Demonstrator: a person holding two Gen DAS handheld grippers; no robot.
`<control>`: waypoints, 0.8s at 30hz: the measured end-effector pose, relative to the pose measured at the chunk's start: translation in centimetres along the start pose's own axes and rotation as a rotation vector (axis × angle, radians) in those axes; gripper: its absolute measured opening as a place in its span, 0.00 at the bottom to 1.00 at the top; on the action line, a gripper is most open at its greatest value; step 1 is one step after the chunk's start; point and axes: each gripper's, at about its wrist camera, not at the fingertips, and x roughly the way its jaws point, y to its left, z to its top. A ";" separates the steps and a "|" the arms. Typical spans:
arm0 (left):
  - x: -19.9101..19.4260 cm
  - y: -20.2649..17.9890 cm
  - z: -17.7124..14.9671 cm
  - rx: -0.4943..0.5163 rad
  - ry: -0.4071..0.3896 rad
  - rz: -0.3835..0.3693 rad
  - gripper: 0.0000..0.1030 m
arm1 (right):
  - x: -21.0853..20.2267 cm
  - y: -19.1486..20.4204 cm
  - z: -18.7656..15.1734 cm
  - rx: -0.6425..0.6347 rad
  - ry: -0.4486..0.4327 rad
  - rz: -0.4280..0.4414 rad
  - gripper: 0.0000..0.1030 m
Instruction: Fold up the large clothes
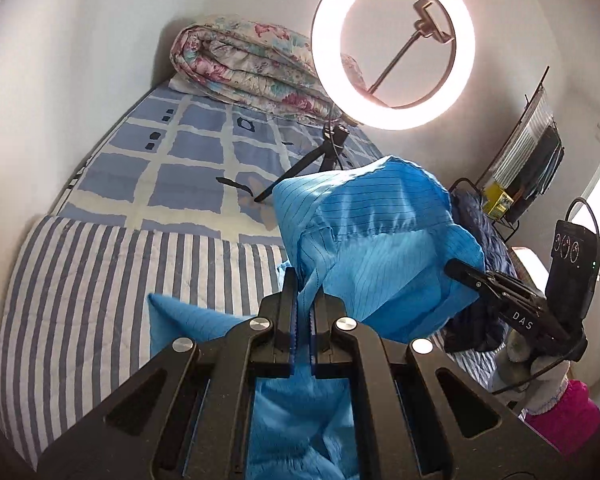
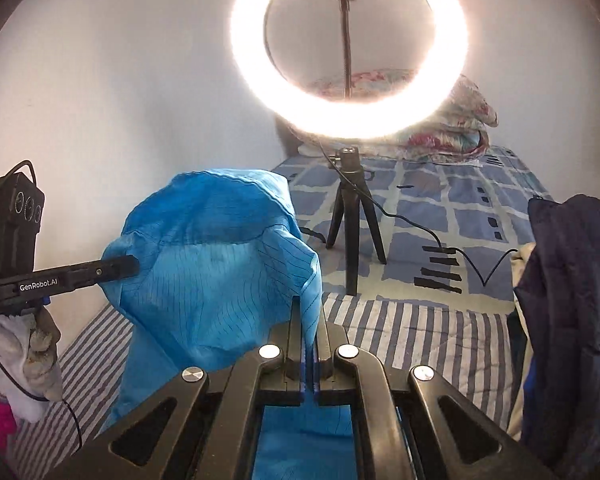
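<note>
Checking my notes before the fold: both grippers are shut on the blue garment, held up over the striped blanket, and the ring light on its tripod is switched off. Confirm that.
Not quite: the ring light is on, glowing brightly in the right wrist view. The rest stands: the left gripper and right gripper are both shut on the blue garment, held up over the striped blanket, and the light stands on its tripod.

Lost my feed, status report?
Left gripper and right gripper both shut on blue garment, lifted above bed. Ring light tripod close ahead.
</note>
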 end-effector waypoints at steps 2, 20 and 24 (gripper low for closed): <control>-2.8 -1.3 -1.7 0.025 0.006 0.016 0.01 | -2.6 0.9 -1.1 -0.011 0.004 0.000 0.00; -13.4 -2.7 -20.7 -0.065 0.103 0.011 0.06 | -13.9 9.7 -20.6 -0.103 0.251 0.001 0.00; -16.5 -2.3 -21.7 -0.097 0.078 0.019 0.07 | -16.1 10.9 -21.7 -0.155 0.262 -0.018 0.12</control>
